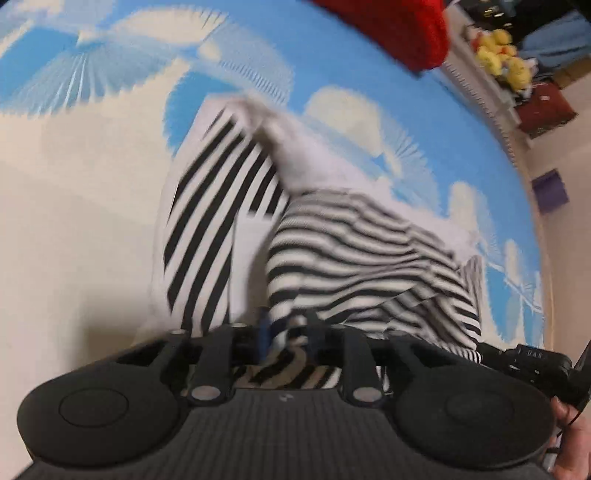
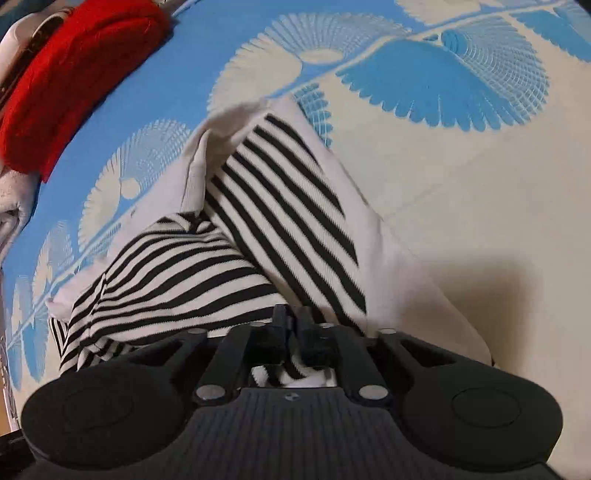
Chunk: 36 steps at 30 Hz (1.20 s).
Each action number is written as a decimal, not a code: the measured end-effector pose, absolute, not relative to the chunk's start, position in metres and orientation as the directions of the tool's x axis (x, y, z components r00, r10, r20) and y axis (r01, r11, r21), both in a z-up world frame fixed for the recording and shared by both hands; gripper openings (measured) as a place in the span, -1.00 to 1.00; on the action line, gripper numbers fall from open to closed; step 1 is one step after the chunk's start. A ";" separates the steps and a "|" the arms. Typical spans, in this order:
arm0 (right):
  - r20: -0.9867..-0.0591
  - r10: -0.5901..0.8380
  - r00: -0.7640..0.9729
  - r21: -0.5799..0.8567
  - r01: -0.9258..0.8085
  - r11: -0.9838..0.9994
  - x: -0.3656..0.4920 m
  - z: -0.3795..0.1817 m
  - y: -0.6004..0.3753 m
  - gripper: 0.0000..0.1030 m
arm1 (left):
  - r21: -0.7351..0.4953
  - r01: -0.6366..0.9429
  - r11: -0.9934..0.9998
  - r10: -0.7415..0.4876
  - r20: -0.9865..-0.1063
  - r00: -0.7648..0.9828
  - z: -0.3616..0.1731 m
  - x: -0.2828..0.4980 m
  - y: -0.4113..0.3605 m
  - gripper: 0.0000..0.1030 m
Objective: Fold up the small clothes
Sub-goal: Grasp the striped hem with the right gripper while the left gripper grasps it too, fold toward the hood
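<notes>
Gripping one striped garment (image 1: 354, 258) from two sides, both tongs bear down on a bed whose blue-and-cream floral bedspread (image 1: 92, 206) stretches wide and bare to the left in the left wrist view. The left tongs (image 1: 286, 332) stand partly open with a bunched fold of black-and-white cloth pinched between the fingers. The right tongs (image 2: 293, 325) stand nearly closed, clamped on a thin fold of the same garment (image 2: 229, 266), which lies crumpled on the bedspread (image 2: 461, 177) with one sleeve or flap turned over.

Free room lies across the cream part of the spread; toward the far corner a red knitted item (image 1: 391, 29) occupies the bed's edge. Only the left view shows the bed's ribbed border, the floor beyond, yellow plush toys (image 1: 502, 55), a dark red box (image 1: 545, 107) and a purple block (image 1: 550, 192), plus a person's fingers (image 1: 569, 435) at the frame's lower right. Only the right view shows the red item (image 2: 74, 77) whole, beside pale cloth (image 2: 14, 199) at the left margin. Small lettering on a black part at the left view's right edge is too blurred to read.
</notes>
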State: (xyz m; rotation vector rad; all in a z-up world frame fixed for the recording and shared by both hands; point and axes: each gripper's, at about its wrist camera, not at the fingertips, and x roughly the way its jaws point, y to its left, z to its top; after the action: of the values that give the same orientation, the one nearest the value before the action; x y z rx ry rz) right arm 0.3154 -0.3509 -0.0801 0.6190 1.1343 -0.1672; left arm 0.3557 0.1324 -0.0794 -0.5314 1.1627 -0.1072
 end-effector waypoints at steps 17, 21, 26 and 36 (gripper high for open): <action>-0.873 0.139 0.468 0.345 0.390 0.854 0.318 -0.065 -0.340 -0.94 | -0.331 -0.170 0.928 -0.268 -0.912 0.311 -0.105 0.340 0.116 -0.78; -0.917 0.135 0.375 0.312 0.464 0.829 0.322 -0.086 -0.340 -0.55 | -0.292 -0.130 0.948 -0.219 -0.889 0.402 -0.077 0.340 0.115 -0.34; -0.823 -0.006 0.568 0.253 0.376 0.891 0.310 -0.030 -0.333 -0.30 | -0.271 -0.008 0.963 -0.216 -0.785 0.581 -0.034 0.327 0.101 -0.33; -0.899 0.171 0.403 0.301 0.286 0.910 0.319 -0.072 -0.318 -0.23 | -0.109 0.055 0.992 -0.122 -0.924 0.362 -0.092 0.329 0.073 -0.50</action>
State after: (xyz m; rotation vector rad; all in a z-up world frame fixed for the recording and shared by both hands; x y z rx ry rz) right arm 0.3195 -0.3185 -0.0723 0.4476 1.1653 -0.0760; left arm 0.3294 0.0735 -0.0920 -0.0630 1.1955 -0.1140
